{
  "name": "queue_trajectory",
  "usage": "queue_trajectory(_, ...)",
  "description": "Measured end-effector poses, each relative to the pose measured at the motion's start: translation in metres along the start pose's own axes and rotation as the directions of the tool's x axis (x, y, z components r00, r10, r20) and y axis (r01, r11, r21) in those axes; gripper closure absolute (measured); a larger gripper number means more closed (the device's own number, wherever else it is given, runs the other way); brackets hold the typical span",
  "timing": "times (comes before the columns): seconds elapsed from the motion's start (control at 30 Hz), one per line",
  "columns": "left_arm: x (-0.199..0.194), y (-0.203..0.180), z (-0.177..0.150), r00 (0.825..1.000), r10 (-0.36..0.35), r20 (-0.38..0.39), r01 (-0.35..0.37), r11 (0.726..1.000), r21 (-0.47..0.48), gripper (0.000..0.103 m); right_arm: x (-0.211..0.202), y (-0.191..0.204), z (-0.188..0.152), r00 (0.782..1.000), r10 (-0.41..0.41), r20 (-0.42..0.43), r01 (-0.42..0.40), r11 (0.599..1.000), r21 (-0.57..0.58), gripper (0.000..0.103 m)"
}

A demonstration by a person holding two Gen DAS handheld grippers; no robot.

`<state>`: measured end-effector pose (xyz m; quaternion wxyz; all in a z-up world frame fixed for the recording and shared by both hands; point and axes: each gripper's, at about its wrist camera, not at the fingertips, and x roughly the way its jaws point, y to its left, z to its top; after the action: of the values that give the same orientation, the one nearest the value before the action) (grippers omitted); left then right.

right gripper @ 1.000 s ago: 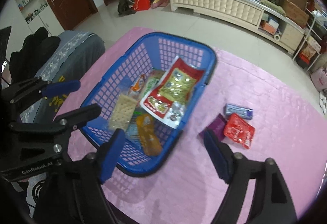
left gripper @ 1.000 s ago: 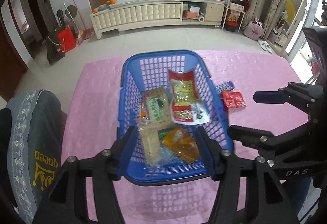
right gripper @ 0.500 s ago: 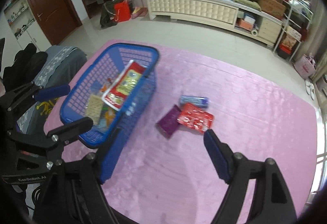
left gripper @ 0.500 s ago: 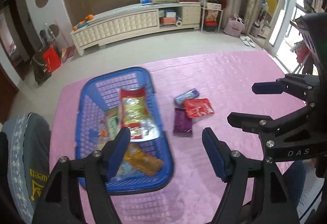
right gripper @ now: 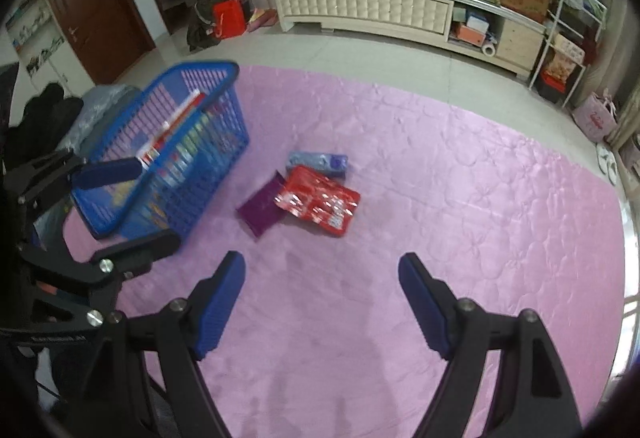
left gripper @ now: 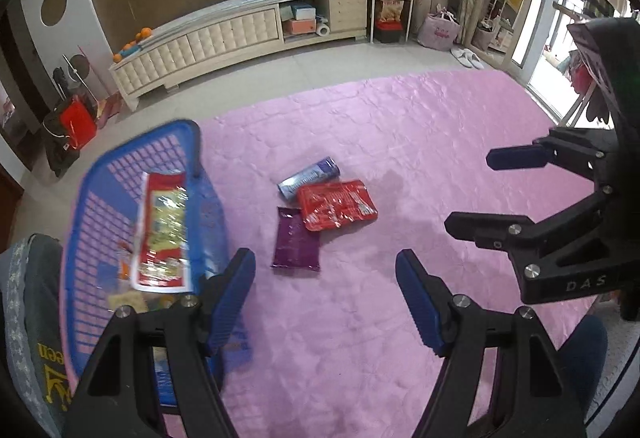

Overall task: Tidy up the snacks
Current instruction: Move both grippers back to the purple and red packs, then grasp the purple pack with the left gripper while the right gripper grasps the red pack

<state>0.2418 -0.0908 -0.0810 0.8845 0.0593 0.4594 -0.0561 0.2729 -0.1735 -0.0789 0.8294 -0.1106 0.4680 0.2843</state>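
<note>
My left gripper [left gripper: 325, 300] hangs over the pink cloth [left gripper: 400, 126] that covers the bench, its jaws released and recently widened, with nothing between them. My right gripper [right gripper: 321, 304] hangs beside it, jaws spread wide and likewise empty; it shows at the right edge of my left view [left gripper: 476, 192], and my left one shows at the left edge of my right view [right gripper: 128, 204].

Three snacks lie together near the middle of the bench, ahead of both grippers. The red packet [left gripper: 337, 204] [right gripper: 317, 200] lies flat, overlapping the top corner of the purple packet [left gripper: 296, 240] [right gripper: 261, 210], and its far edge touches the blue packet [left gripper: 309, 177] [right gripper: 318, 161] behind it.

The blue basket [left gripper: 192, 142] [right gripper: 218, 136] stands at the left edge of the bench, well apart from the three loose packets. Inside it a large red and yellow bag [left gripper: 162, 230] leans across other snacks too blurred to make out.

Beside the bench's left edge a grey cushion [left gripper: 28, 322] with yellow lettering shows.
</note>
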Motion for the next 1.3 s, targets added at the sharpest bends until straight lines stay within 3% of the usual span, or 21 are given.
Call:
queue_trajectory(0.27, 0.045, -0.015, -0.019, 0.997, 0.067, -0.024, -0.067, 0.998, 0.011, 0.032, 0.049, -0.015, -0.015, 0.999, 0.03, -0.028, -0.033, 0.994, -0.103, 0.02)
queue_trajectory(0.4, 0.061, -0.017, -0.017, 0.988, 0.153, 0.004, -0.153, 0.988, 0.037, 0.032, 0.074, -0.015, -0.015, 0.997, 0.054, -0.052, -0.062, 0.986, -0.153, 0.02)
queue_trajectory(0.53, 0.077, -0.018, -0.01, 0.993, 0.116, -0.038, -0.114, 0.992, 0.045, 0.032, 0.092, -0.012, -0.012, 0.997, 0.036, -0.061, -0.049, 0.972, -0.229, 0.02)
queue_trajectory(0.7, 0.1, -0.015, -0.008, 0.989, 0.122, -0.081, -0.117, 0.991, 0.062, 0.032, 0.109, -0.019, -0.008, 0.997, 0.049, -0.067, -0.065, 0.963, -0.262, 0.02)
queue_trajectory(0.97, 0.142, 0.016, -0.004, 0.982, 0.087, -0.168, -0.094, 0.995, -0.032, 0.032, 0.133, -0.022, 0.005, 0.991, 0.105, -0.079, -0.125, 0.937, -0.327, 0.02)
queue_trajectory(1.13, 0.15, 0.015, 0.001, 0.982, 0.122, -0.146, -0.118, 0.992, 0.031, 0.031, 0.149, -0.013, 0.019, 0.984, 0.143, -0.108, -0.176, 0.878, -0.445, 0.02)
queue_trajectory(1.3, 0.157, 0.025, 0.01, 0.985, 0.06, -0.162, -0.06, 0.998, 0.002, 0.029, 0.154, -0.013, 0.037, 0.96, 0.23, -0.163, -0.281, 0.823, -0.494, 0.02)
